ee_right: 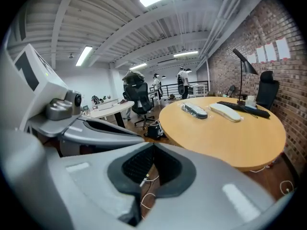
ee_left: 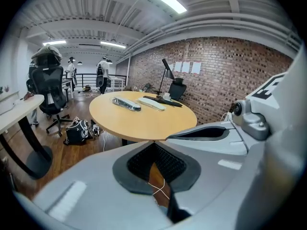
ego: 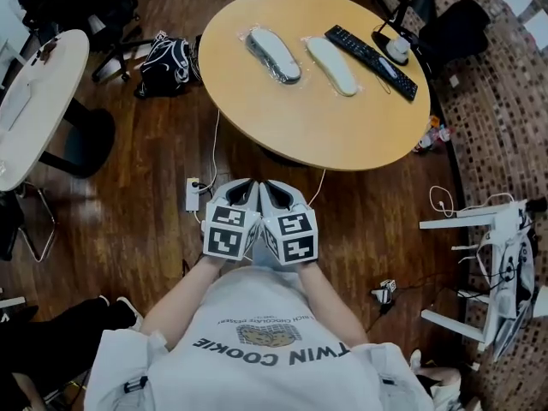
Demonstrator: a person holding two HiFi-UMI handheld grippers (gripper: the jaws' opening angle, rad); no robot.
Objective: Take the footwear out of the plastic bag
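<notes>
Well, left hand-held gripper (ego: 243, 187) and right hand-held gripper (ego: 273, 187) closed, empty — grey slipper (ego: 274, 54), white slipper (ego: 332, 65) on table (ego: 300, 131), bags (ego: 254, 32) faint

The person's white fabric T-shirt (ego: 224, 308), on the near side of the round tan wooden table (ego: 291, 118), reads "TWIN COOKIE"; the smaller print beside it is illegible.

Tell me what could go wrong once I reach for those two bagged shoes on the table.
The clear bags wrap the grey shoe and the white shoe closely, so jaws may pinch film and shoe together. The white one lies near the black keyed device, which a reach could knock.
</notes>
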